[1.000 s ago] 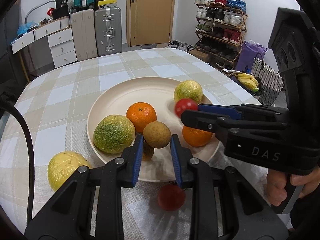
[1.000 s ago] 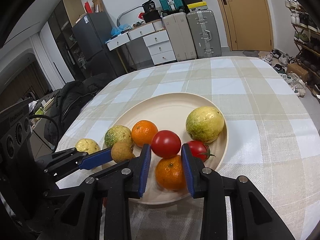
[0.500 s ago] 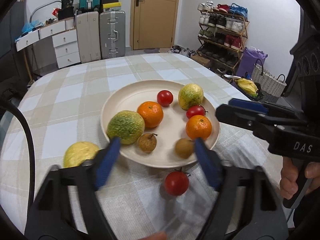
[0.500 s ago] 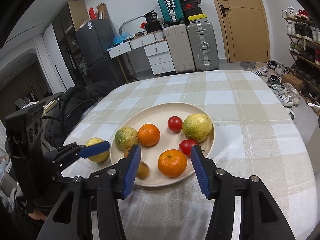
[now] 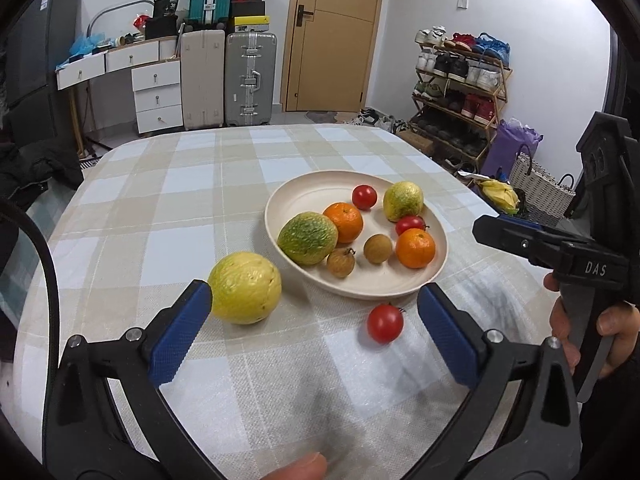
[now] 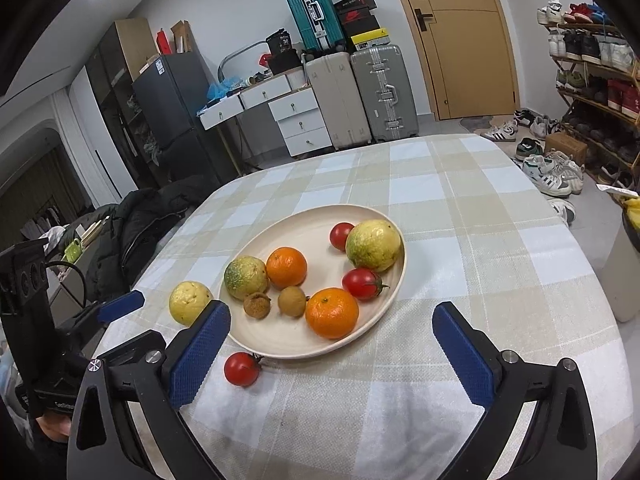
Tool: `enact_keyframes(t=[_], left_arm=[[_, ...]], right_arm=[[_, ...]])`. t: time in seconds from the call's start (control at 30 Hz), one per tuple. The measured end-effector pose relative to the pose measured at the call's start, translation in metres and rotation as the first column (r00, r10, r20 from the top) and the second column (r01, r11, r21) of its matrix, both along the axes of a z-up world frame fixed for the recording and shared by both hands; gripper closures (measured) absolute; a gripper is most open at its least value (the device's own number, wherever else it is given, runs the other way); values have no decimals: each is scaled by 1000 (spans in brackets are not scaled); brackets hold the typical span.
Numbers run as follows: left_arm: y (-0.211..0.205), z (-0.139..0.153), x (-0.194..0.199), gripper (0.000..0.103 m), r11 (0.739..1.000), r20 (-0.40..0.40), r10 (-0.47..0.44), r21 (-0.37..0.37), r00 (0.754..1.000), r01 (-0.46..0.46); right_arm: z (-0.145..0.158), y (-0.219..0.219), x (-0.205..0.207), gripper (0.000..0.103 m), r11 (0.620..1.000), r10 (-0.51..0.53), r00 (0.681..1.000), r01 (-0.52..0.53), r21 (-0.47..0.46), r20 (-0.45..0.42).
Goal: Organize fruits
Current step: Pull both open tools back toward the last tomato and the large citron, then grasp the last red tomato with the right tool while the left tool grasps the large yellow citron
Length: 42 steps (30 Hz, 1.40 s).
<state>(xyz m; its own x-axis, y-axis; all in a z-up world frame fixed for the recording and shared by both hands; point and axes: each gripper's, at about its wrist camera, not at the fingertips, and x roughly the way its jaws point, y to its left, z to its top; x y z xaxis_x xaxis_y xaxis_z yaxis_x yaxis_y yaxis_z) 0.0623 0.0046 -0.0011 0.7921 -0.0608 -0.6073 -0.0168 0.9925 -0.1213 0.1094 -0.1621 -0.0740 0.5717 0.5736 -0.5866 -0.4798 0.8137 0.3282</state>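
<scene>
Fruits lie mostly on the cream plate [image 5: 280,204], which sits right of centre in the left wrist view, on a table [image 5: 160,200] under a beige-and-white checked cloth that fills the lower frame. Behind it, the room shows a tan door [image 5: 336,36] at upper centre, upright suitcases [image 5: 250,78] and white drawers [image 5: 156,96] at upper left, and a shoe rack [image 5: 460,84] at right.

On the plate are a green-yellow fruit [image 5: 307,237], a paler one [image 5: 403,201], two oranges [image 5: 415,248], two tomatoes [image 5: 364,197] and two small brown fruits [image 5: 377,248]. Off the plate, a yellow fruit [image 5: 245,287] rests on the cloth at lower left of the dish, and a lone tomato [image 5: 385,323] lies just below the rim.

The left gripper [image 5: 314,332] is at the frame bottom, its jaws opening wide, gripping nothing; the lone tomato lies on the cloth between them, and the yellow fruit is just beside the left pad. The right gripper [image 6: 330,356] is likewise spreading, empty.
</scene>
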Motion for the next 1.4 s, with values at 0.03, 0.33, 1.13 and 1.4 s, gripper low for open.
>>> enact_keyframes(t=[0.03, 0.33, 1.13, 1.4], left_arm=[[0, -1, -1, 1, 1000, -5, 4, 5, 1000, -4], [1, -10, 4, 0, 1000, -35, 18, 27, 999, -17], [28, -25, 18, 0, 996, -94, 93, 22, 991, -92], [32, -30, 20, 0, 995, -107, 101, 17, 989, -100]], right_arm=[[-1, 1, 0, 0, 1000, 7, 1000, -7, -10, -2], [-13, 21, -6, 0, 996, 58, 998, -60, -71, -36], [-45, 84, -28, 20, 928, 243, 965, -260, -267, -98], [-48, 94, -33, 41, 918, 273, 958, -287, -275, -91]])
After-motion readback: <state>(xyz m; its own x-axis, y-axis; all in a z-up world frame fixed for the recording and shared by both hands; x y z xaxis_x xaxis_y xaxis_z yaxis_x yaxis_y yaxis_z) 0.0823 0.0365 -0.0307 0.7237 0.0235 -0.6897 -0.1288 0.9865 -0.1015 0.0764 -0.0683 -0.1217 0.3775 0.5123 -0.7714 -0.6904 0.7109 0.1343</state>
